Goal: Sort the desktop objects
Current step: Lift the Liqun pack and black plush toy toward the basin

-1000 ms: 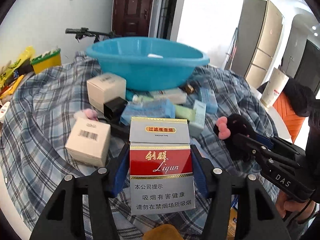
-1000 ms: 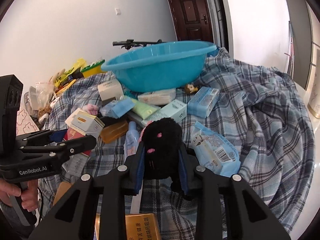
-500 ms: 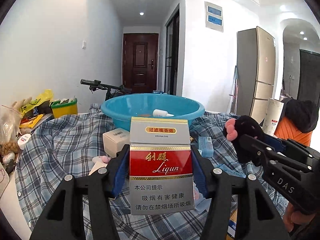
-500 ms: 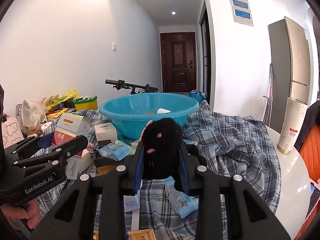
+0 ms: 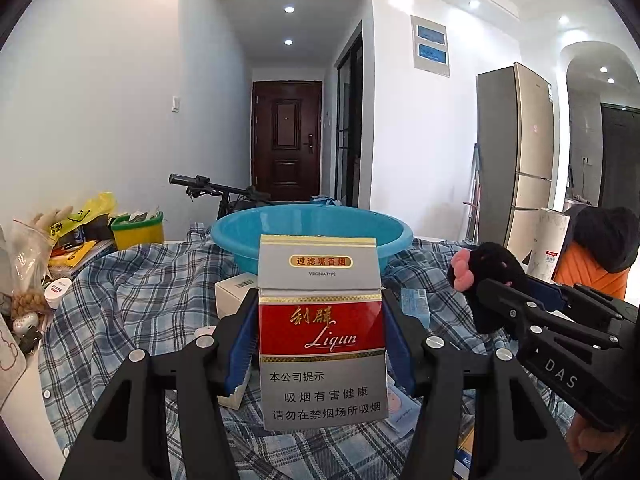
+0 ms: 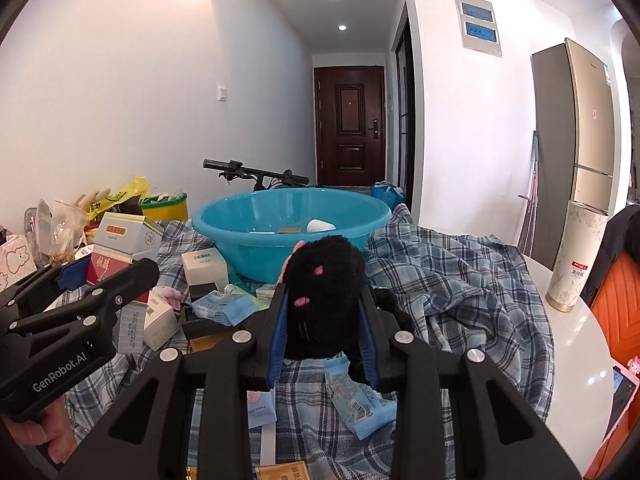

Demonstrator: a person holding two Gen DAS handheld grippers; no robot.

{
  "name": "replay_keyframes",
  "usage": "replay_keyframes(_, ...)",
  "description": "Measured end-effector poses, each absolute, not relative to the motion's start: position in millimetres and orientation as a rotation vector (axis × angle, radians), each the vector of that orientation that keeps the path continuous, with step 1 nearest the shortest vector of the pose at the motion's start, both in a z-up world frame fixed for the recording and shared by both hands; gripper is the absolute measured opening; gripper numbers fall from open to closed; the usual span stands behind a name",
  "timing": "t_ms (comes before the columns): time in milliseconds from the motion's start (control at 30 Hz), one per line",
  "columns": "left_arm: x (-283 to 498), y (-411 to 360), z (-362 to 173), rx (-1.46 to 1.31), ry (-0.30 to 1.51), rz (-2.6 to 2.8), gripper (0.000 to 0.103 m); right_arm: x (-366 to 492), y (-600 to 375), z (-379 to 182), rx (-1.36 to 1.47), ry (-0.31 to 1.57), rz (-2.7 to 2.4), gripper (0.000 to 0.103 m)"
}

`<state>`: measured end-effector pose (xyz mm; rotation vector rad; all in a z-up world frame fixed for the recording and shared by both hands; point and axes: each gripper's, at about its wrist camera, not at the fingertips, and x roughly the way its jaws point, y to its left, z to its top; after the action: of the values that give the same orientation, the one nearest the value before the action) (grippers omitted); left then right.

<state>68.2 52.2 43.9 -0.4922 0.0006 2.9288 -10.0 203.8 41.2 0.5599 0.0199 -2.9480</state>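
So the bench (image 6: 576,344) is mostly buried under a blue plaid cloth (image 6: 452,280), white top only showing at the right edge; at the far side sits the blue basin (image 6: 288,232) with a couple of small bits in it that I can't make out. Around its near side there's a scatter of stuff — a white box (image 6: 204,266), pale blue packets (image 6: 224,306) and a few more cartons. My left claw (image 5: 320,344) is clamped on a red and silver cigarette carton (image 5: 320,328), upright, held up off the cloth with the basin right behind it; my right claw (image 6: 324,320) is squeezed tight on a black plush toy (image 6: 324,292) with pink bits, also clear of the cloth — it's hanging just this side of the basin. Both claws sit side by side, left one showing at the left in the right view. A tall white cup (image 6: 576,256) stands on the bare bench at the right.
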Motion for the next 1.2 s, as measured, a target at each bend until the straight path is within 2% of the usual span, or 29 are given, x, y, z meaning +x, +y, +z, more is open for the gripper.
replay_keyframes(333, 66.2, 55.8, 58.7, -0.462, 0.008, 2.938, 0.06, -14.0, 199.0, 57.8, 0.52, 0.042, -2.948, 0.031)
replay_keyframes(467, 64.2, 54.7, 81.1, -0.375, -0.002, 2.956, 0.06, -19.2, 201.1, 79.7, 0.448, -0.018, -2.95, 0.031)
replay_keyframes(800, 66.4, 48.2, 143.1, -0.123, -0.011, 2.996, 0.059, -18.4, 192.2, 130.3, 0.218, 0.036, -2.972, 0.031)
replay_keyframes(833, 66.5, 47.8, 146.6, -0.12, -0.007, 2.997, 0.056, -17.6, 191.5, 133.5, 0.199, 0.04, -2.972, 0.031)
replay_keyframes(867, 66.0, 47.2, 148.8, -0.128, 0.001, 2.995, 0.052, -17.8, 191.7, 135.8, 0.186, 0.043, -2.972, 0.031)
replay_keyframes(1033, 59.7, 38.4, 130.3, -0.286, -0.019, 2.972, 0.052, -17.6, 191.5, 130.5, 0.204, 0.035, -2.97, 0.031)
replay_keyframes(1100, 50.9, 32.6, 109.0, -0.437, -0.075, 2.945, 0.055, -20.6, 192.5, 123.0, 0.248, 0.022, -2.959, 0.031)
replay_keyframes(1133, 45.3, 29.0, 96.4, -0.52, -0.118, 2.922, 0.06, -22.6, 193.1, 118.8, 0.272, 0.015, -2.953, 0.031)
replay_keyframes(1200, 33.1, 23.4, 69.8, -0.68, -0.195, 2.88, 0.061, -26.8, 194.4, 111.9, 0.313, 0.002, -2.947, 0.031)
